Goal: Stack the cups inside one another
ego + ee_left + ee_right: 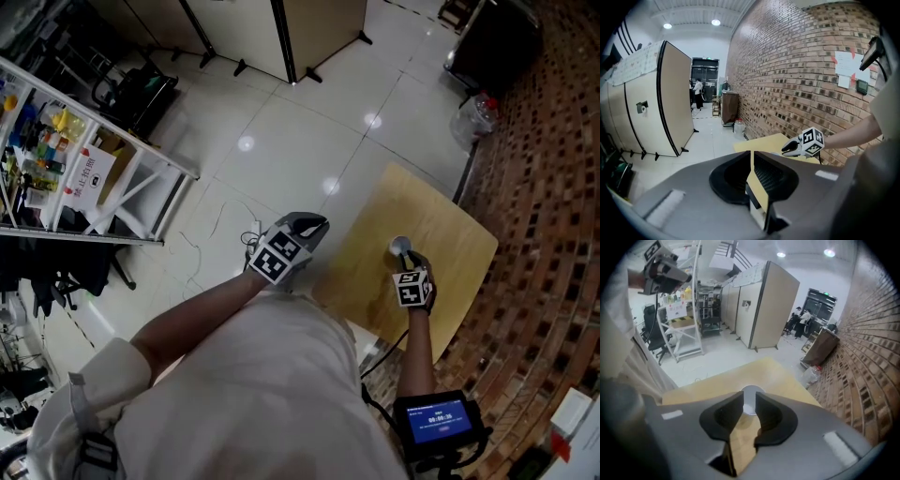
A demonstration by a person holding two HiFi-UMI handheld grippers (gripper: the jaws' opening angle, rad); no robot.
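Note:
A small pale cup [400, 247] stands upright on the wooden table [450, 234]; whether others are nested in it I cannot tell. My right gripper [410, 264] hovers just behind it. In the right gripper view the cup's round rim [750, 391] shows just past the tips of the right gripper [749, 398], whose jaws stand slightly apart without pressing on it. My left gripper [314, 225] hangs off the table's left edge over the floor, jaws nearly together and empty. In the left gripper view the left gripper [751, 155] points at the table [759, 143] and the right gripper [790, 149].
A brick wall [553, 187] runs along the table's right side. A white shelving rack [94, 178] stands at the left, beige partition panels [309, 28] at the back, a dark bin [492, 42] and a plastic bag [473, 114] beyond the table.

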